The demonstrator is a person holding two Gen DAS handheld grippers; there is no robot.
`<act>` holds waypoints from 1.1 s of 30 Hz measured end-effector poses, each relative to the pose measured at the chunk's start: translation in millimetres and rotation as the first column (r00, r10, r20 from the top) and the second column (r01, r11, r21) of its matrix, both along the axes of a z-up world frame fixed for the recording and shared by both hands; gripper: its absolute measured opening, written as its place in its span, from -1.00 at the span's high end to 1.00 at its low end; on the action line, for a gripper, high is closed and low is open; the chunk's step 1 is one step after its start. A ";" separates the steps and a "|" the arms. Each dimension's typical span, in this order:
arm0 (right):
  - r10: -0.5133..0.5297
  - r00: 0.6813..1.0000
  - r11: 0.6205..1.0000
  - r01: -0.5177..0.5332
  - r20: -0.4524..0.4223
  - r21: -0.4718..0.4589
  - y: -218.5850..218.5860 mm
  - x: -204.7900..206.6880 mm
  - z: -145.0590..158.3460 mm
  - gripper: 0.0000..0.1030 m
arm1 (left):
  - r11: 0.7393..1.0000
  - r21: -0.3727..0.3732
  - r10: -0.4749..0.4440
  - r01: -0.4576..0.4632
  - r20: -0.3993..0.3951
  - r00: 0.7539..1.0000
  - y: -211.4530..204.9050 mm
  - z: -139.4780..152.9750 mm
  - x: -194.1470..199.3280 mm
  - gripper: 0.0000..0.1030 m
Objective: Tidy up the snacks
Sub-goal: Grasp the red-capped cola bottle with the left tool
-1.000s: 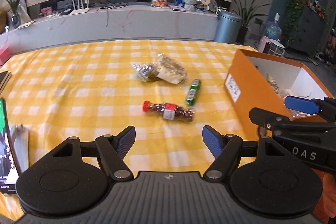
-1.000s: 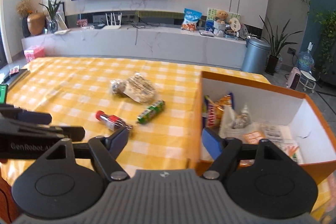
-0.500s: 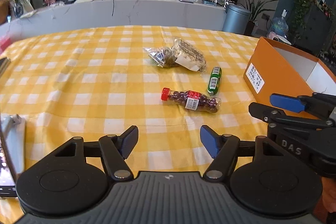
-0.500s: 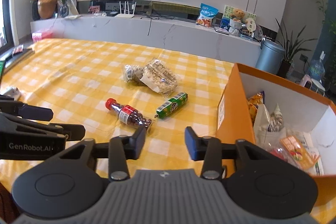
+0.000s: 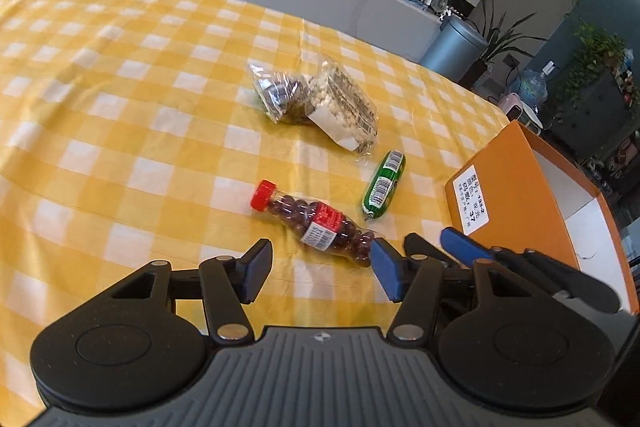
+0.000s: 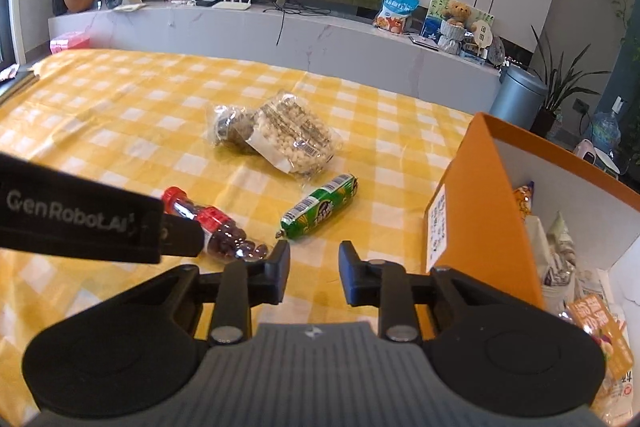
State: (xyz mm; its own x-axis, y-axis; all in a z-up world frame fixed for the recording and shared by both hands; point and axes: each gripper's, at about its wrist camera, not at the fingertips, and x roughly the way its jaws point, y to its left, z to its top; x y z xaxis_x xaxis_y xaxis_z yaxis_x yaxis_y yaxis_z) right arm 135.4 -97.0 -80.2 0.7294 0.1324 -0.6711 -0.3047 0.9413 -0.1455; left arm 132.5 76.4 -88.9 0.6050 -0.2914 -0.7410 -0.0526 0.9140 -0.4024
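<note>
Both tongs, left and right, came down nearer the bottle (jaws closing, empty).

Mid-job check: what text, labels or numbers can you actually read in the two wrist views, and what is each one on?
"GenRobot.AI": side of the left gripper.
"133-2" and "37": white sticker on the orange box; its other characters are not readable.
Green sausage snack: lettering too blurred.
Red-capped bottle label: too small.
Clear snack bags: barcodes only, unreadable.
</note>
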 end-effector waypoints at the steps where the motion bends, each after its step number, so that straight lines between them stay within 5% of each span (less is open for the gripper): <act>1: -0.003 1.000 1.000 0.003 -0.004 -0.007 1.2 3.0 -2.9 0.52 | 1.000 -0.012 -0.003 0.003 -0.009 1.000 -0.9 -2.0 2.0 -0.25; 14: 0.053 0.996 0.995 -0.046 -0.077 0.092 4.7 19.6 -25.8 0.54 | 0.994 -0.087 0.059 -0.066 -0.087 0.995 1.7 -15.9 24.7 -0.22; 24: 0.061 0.994 0.994 -0.053 -0.087 0.097 5.2 18.8 -30.3 0.53 | 0.995 0.092 0.056 -0.046 -0.103 0.993 -20.6 -15.6 33.9 0.08; 30: 0.044 0.996 0.996 -0.037 -0.073 0.086 2.3 18.6 -29.5 0.54 | 0.965 0.255 -0.040 0.056 -0.069 0.997 -43.9 -15.6 32.3 0.24; 33: 0.028 0.998 0.997 -0.024 -0.055 0.070 -1.1 18.7 -28.5 0.54 | 0.970 0.235 -0.053 0.064 -0.050 0.997 -37.3 -16.2 30.1 0.26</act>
